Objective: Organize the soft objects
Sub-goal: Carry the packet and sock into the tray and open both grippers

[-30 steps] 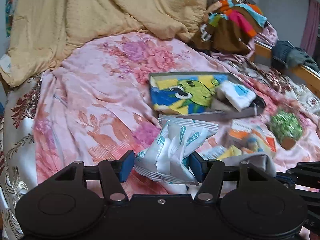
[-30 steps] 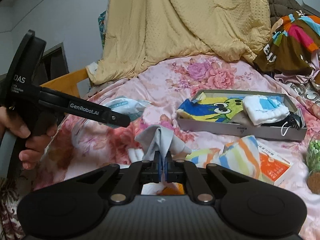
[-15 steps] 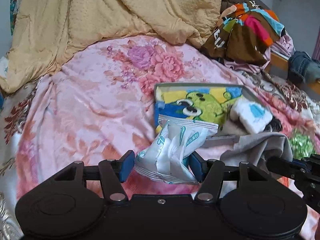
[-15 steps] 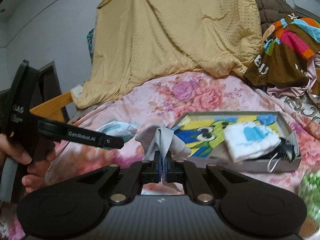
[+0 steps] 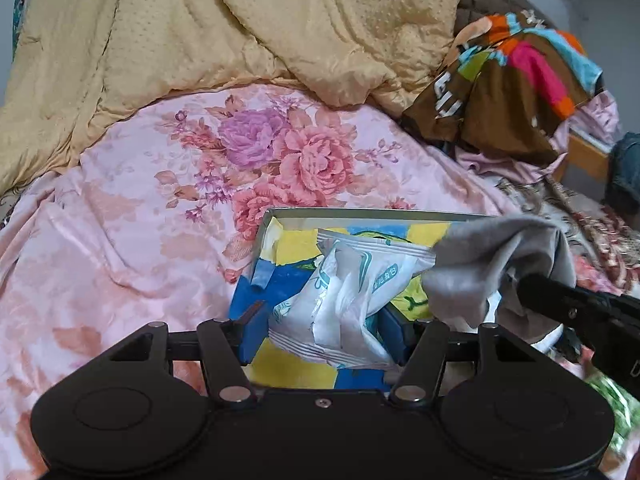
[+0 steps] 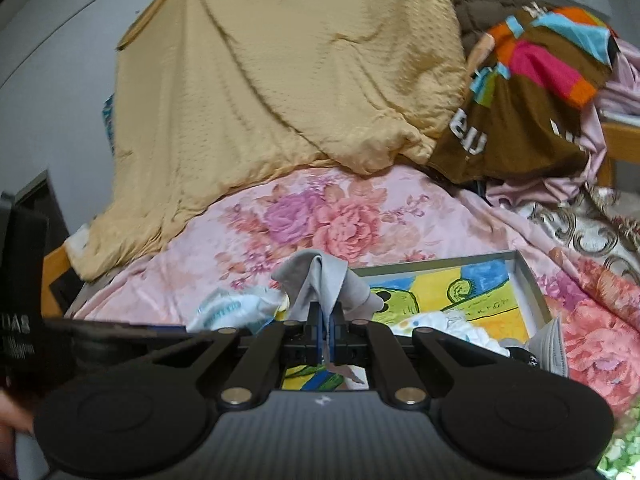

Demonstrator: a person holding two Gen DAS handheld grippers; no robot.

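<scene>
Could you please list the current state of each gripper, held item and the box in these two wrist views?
Left gripper: closed on the white plastic tissue packet, held above the box.
Right gripper: shut on the grey cloth.
Shallow grey cardboard box: open, lined with a yellow-blue cartoon towel; a white cloth lies inside.
Tan quilt: heaped, unfolded.

Left of the shallow box (image 5: 267, 236), the pink floral bedspread (image 5: 132, 216) lies bare and wide, giving free passage. At the back, a heaped tan quilt (image 5: 240, 24) blocks the way, and a brown multicoloured garment (image 5: 512, 80) piles up at the far right. Inside the box, the left end shows bare cartoon lining; the right end is crowded by a white folded cloth (image 6: 452, 326). Above the box the left claw (image 5: 320, 330) with its white packet (image 5: 344, 300) and the right claw (image 6: 325, 320) with its grey cloth (image 6: 320, 280) crowd each other closely.
</scene>
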